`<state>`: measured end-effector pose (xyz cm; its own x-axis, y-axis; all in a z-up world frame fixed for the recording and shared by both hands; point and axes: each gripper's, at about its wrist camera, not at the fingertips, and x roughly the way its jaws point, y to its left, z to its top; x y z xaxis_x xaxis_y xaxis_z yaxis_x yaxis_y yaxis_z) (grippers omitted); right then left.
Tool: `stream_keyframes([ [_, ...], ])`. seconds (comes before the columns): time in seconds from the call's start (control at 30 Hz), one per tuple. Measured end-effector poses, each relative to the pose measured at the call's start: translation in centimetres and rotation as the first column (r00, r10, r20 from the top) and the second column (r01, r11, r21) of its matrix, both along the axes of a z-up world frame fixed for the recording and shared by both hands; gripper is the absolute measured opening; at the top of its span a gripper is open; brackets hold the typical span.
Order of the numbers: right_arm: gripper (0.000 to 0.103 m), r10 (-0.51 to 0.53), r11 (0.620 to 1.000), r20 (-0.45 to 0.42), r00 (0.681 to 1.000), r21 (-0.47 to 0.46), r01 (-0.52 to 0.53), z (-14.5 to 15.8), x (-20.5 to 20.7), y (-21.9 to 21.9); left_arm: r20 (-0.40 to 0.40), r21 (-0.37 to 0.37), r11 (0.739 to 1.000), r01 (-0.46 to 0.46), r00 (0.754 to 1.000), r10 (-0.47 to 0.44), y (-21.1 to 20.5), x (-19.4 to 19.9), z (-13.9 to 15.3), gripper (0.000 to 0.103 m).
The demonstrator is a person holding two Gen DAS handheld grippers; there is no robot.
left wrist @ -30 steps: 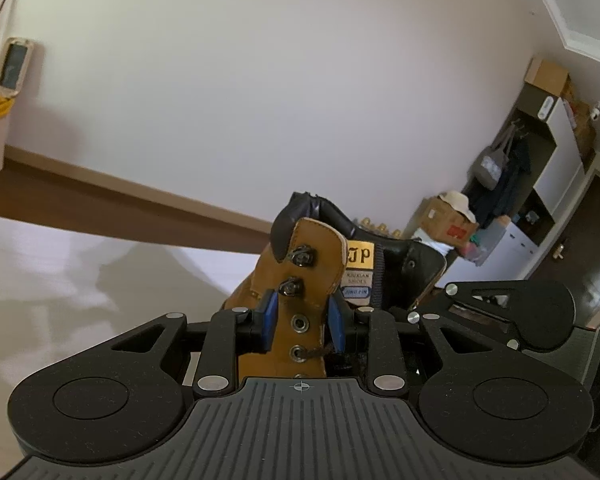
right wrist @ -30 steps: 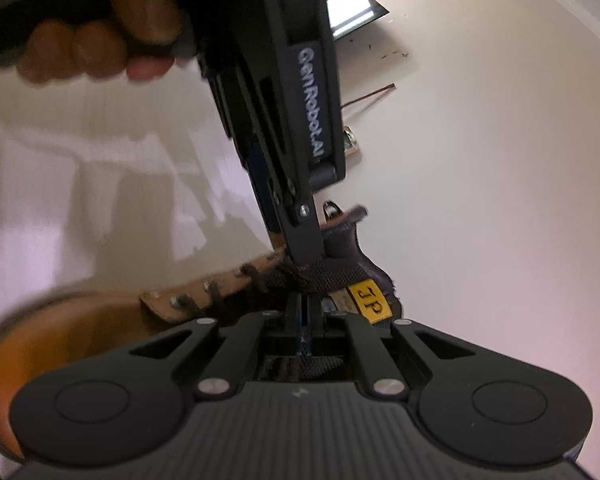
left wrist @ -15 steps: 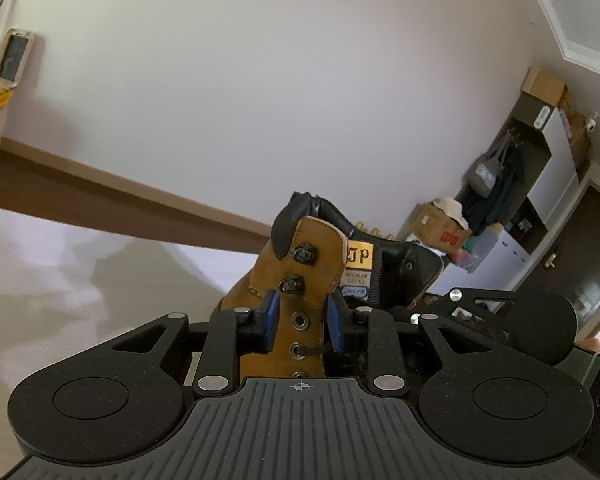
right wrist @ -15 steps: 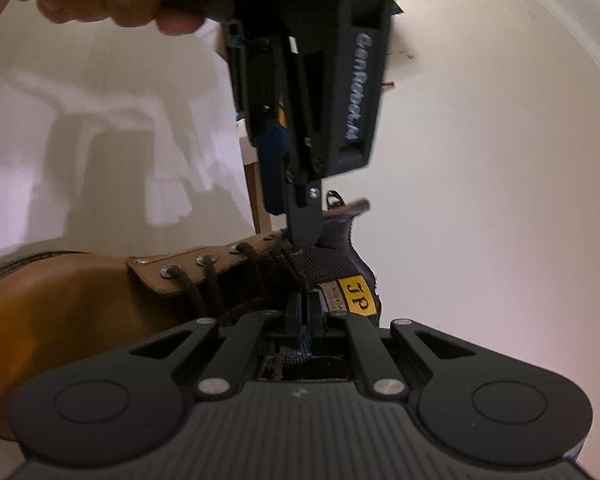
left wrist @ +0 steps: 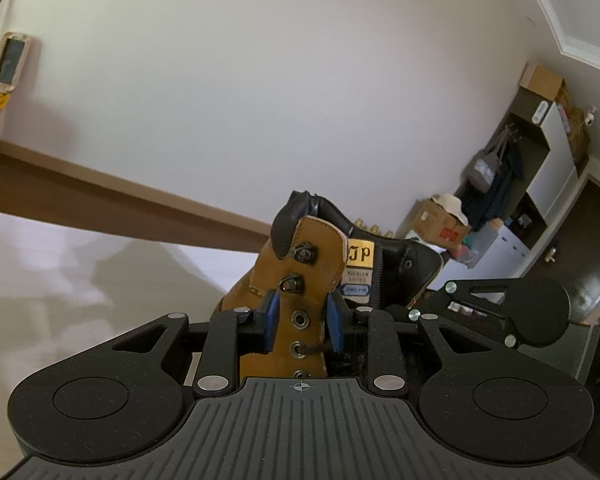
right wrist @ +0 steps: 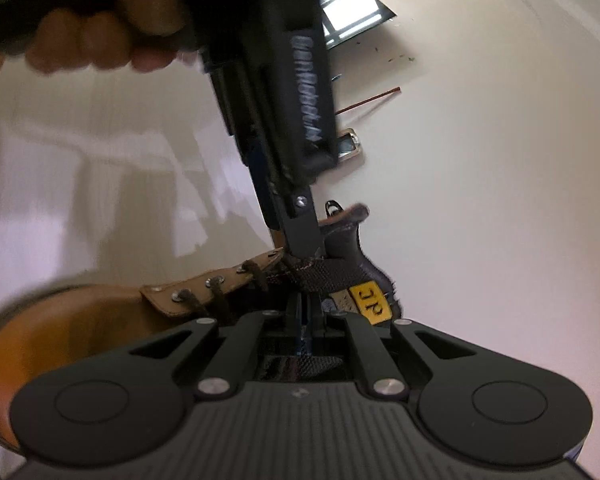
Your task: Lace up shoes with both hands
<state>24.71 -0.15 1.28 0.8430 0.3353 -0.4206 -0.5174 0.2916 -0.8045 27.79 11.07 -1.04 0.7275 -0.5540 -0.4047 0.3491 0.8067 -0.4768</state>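
my left gripper (left wrist: pixel 302 322) is clamped on the tan eyelet flap (left wrist: pixel 300 280) of the boot (right wrist: pixel 100 320), which lies on the white floor (left wrist: pixel 80 272). my right gripper (right wrist: pixel 302 312) is pinched fully closed at the boot's tongue (right wrist: pixel 328 276); i cannot tell if it holds a lace.

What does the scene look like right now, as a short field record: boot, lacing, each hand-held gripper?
boot: tan leather work boot, dark padded collar, yellow "JP" tongue label
lacing: dark lace threaded through lower eyelets; the two upper hooks in the left wrist view are bare
left hand-held gripper: blue pads clamp the eyelet flap from both sides
right hand-held gripper: shut, in front of the tongue; whether it pinches a lace cannot be told
surface: white tabletop
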Motion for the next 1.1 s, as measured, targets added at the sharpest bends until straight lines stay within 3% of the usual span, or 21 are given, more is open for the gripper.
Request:
stream_keyframes([
  [0.13,0.003,0.016,1.000,-0.014,1.000,0.013,-0.016,-0.2,0.5,-0.1,-0.001,-0.001,1.000,0.002,1.000,-0.002,-0.1,0.0,0.0,0.028],
  [0.53,0.004,0.093,0.993,-0.010,0.996,-0.074,-0.093,-1.3,1.1,1.3,0.013,0.000,0.999,0.047,0.999,-0.047,0.6,-0.8,0.0,0.037],
  [0.67,0.004,0.093,0.993,-0.006,0.996,-0.068,-0.093,-1.4,0.9,0.6,0.057,0.057,0.996,0.062,0.996,-0.065,2.3,-2.1,0.2,0.037],
  [0.7,0.004,0.093,0.993,-0.004,0.996,-0.068,-0.093,-0.7,0.4,0.0,0.072,0.102,0.993,0.054,0.995,-0.062,2.8,-2.4,0.2,0.037],
  [0.83,0.004,0.101,0.992,0.004,0.995,-0.072,-0.100,-0.3,0.3,-0.6,0.109,0.192,0.973,0.128,0.983,-0.151,2.7,-2.0,0.4,0.037],
  [1.03,0.004,0.103,0.992,0.015,0.995,-0.073,-0.102,-0.8,-1.2,-0.9,0.132,0.193,0.959,0.209,0.963,-0.237,1.3,-0.3,0.0,0.037],
  [1.1,0.004,0.103,0.992,0.018,0.994,-0.072,-0.102,-0.9,-1.3,-1.0,0.132,0.183,0.958,0.220,0.960,-0.246,1.0,0.1,-0.3,0.029],
])
